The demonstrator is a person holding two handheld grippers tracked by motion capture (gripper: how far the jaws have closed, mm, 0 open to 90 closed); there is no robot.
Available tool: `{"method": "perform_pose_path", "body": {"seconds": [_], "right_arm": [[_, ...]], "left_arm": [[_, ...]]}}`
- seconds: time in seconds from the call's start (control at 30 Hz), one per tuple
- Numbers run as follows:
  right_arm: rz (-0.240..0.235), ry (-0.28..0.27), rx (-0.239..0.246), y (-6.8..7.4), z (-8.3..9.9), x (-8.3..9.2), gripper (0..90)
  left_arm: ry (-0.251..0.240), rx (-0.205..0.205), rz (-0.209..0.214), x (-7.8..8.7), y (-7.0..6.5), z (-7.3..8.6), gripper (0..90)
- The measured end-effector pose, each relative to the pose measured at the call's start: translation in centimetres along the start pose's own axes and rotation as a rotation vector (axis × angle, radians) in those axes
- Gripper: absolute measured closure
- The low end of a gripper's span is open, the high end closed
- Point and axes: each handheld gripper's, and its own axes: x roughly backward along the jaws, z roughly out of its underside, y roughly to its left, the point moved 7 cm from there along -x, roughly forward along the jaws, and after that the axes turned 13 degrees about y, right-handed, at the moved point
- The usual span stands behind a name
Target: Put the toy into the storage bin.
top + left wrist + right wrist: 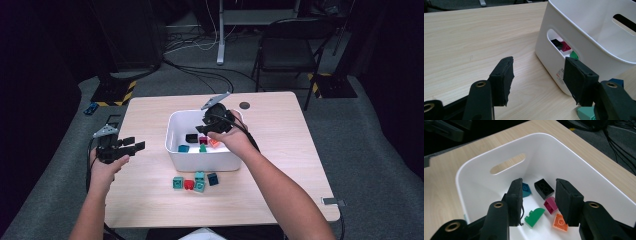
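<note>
A white bin (pixel 205 161) stands mid-table. Inside lie a black brick (pixel 544 188), a blue one (pixel 526 190), a magenta one (pixel 550 205), a green rounded one (pixel 535 217) and an orange one (pixel 560 222). My right gripper (pixel 207 127) hovers over the bin's inside, open (pixel 537 181), with nothing between its jaws. In front of the bin sit two teal bricks (pixel 178 183), a red brick (pixel 189 184) and a dark blue brick (pixel 213 179). My left gripper (pixel 137 143) is held left of the bin, open (pixel 539 62) and empty, pointing at the bin's side handle slot (pixel 560 45).
A dark round grommet (pixel 244 105) is set in the table behind the bin. A small grey piece (pixel 333 201) sits at the table's front right corner. A folding chair (pixel 292 45) and cables stand on the floor beyond the table.
</note>
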Motion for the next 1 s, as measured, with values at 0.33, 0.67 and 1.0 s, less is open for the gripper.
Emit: {"method": "perform_pose_path", "body": {"seconds": [0.33, 0.67, 1.0], "right_arm": [[-0.026, -0.025, 0.045, 2.5, 1.6, 2.8, 56.5], [-0.043, -0.075, 0.075, 4.8, 3.3, 4.8, 56.5], [-0.043, -0.086, 0.094, 6.5, 5.4, 5.0, 56.5]], "left_arm": [[0.006, 0.013, 0.005, -0.2, -0.2, 0.0, 41.1], [0.006, 0.001, 0.0, -0.1, 0.0, 0.1, 41.1], [0.01, -0.003, -0.003, -0.2, -0.1, 0.1, 41.1]]}}
